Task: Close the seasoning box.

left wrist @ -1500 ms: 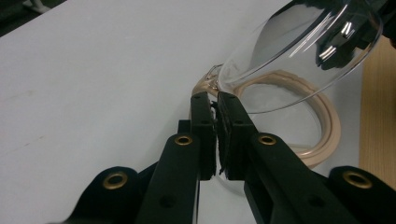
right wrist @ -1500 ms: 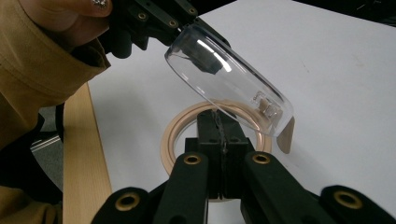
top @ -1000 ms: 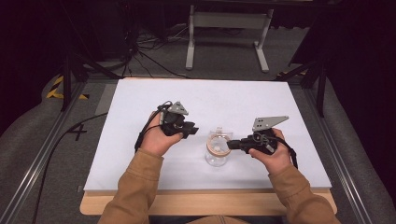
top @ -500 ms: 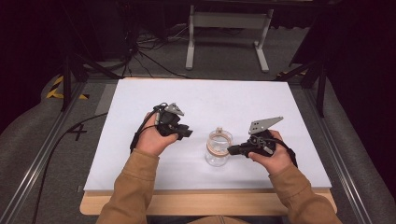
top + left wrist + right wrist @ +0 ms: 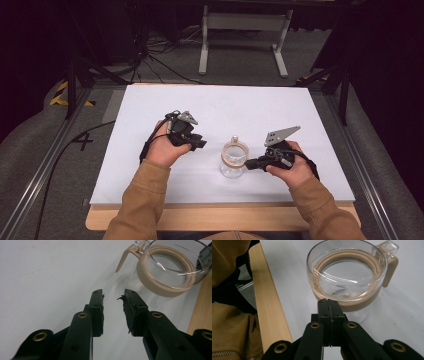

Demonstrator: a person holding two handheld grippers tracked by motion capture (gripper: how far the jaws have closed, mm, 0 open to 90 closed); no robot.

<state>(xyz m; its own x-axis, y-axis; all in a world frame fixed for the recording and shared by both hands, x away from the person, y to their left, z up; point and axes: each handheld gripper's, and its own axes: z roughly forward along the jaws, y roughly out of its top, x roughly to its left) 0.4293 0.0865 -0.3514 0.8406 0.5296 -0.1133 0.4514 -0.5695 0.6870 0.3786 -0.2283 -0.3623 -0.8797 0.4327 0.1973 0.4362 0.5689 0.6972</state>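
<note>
Two grippers flank a glass jar (image 5: 233, 159) near the white table's (image 5: 150, 165) six-o'clock edge: left gripper (image 5: 200, 143), jaws apart, at its nine o'clock; right gripper (image 5: 248, 163), jaws together, beside its tan collar; open surface toward twelve o'clock.

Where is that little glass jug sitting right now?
In the high view, the glass jug stands on the white table near its front edge, between the left gripper and the right gripper, closer to the right.
</note>
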